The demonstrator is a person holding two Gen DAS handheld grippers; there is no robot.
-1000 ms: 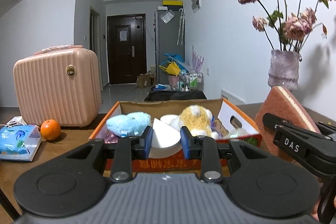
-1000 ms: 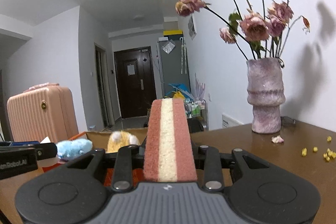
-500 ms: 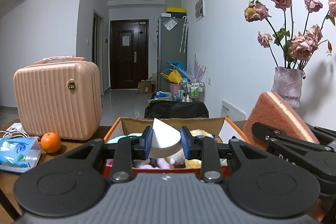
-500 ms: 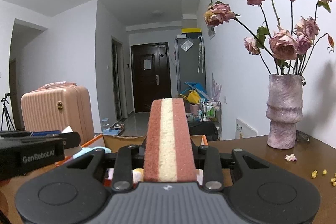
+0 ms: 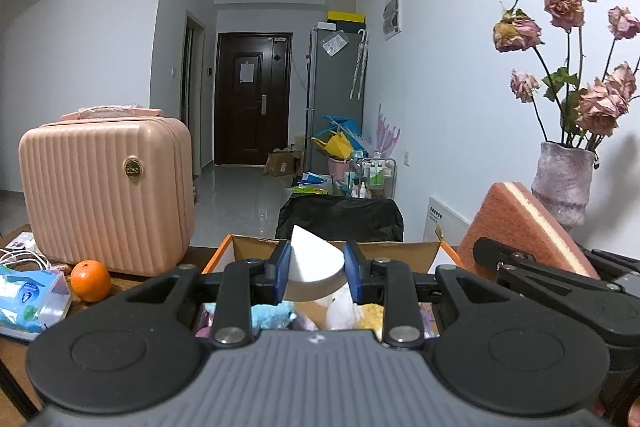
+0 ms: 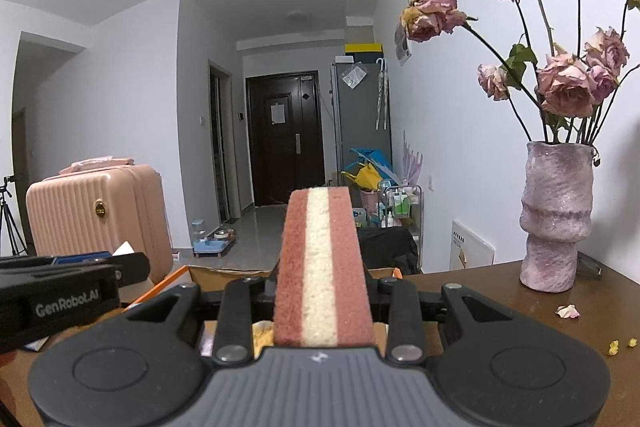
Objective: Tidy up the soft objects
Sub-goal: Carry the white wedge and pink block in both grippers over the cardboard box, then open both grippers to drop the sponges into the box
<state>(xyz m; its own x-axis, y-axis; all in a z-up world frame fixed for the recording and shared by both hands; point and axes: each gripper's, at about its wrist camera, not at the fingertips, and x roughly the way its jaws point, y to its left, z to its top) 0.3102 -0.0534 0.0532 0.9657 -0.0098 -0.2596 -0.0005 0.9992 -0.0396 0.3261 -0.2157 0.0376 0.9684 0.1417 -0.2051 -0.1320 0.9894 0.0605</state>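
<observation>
My left gripper [image 5: 315,273] is shut on a white foam wedge [image 5: 316,265] and holds it over the near side of the orange cardboard box [image 5: 400,251]. Plush toys, blue [image 5: 276,315] and yellowish [image 5: 370,313], lie in the box under my fingers. My right gripper [image 6: 322,279] is shut on a red-brown sponge with a cream middle layer [image 6: 322,267], held upright above the box [image 6: 188,273]. The sponge also shows at the right of the left wrist view [image 5: 516,223]. The left gripper shows at the left of the right wrist view [image 6: 68,291].
A pink hard suitcase [image 5: 106,187] stands on the brown table at the left, with an orange [image 5: 90,280] and a tissue pack [image 5: 28,303] before it. A vase of dried roses [image 6: 554,215] stands at the right; petals and crumbs [image 6: 568,311] lie near it.
Both grippers have risen and tilted up, so the box and its toys dropped lower in both views. Each kept its hold on its object.
</observation>
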